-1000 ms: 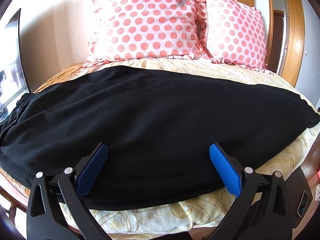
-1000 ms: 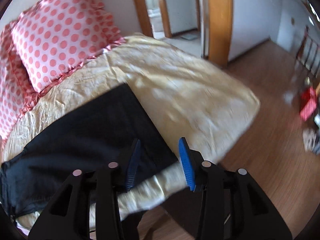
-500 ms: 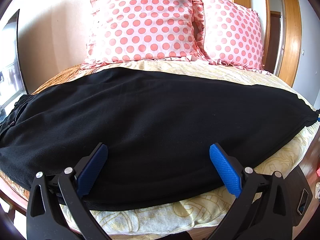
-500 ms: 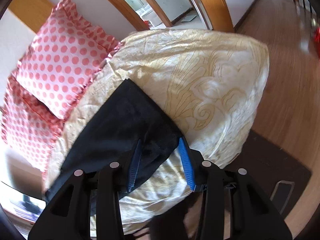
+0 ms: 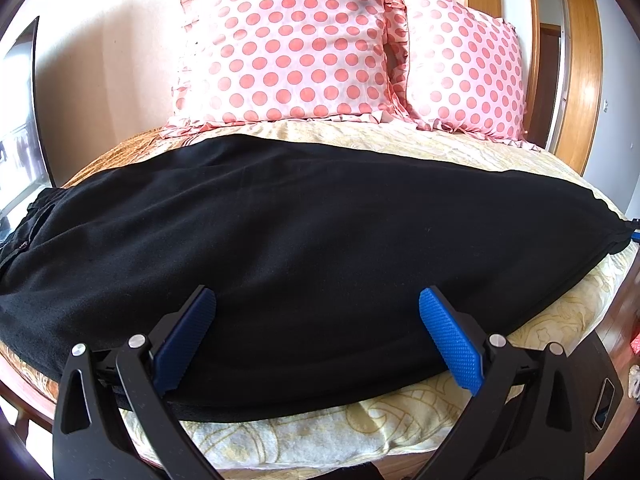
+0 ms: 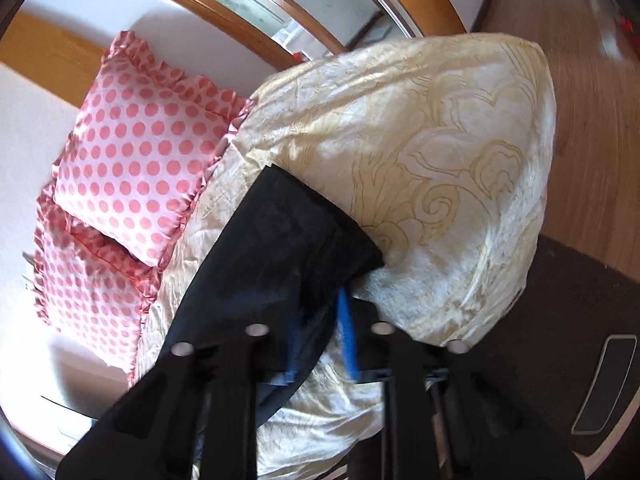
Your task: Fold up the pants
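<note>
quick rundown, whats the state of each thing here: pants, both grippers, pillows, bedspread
pants: spread lengthwise across the bed, hem end pinched
left gripper: open, above the pants' near edge, holding nothing
right gripper: shut on the pants' hem end
pillows: two, propped upright at the wall
bedspread: wrinkled
</note>
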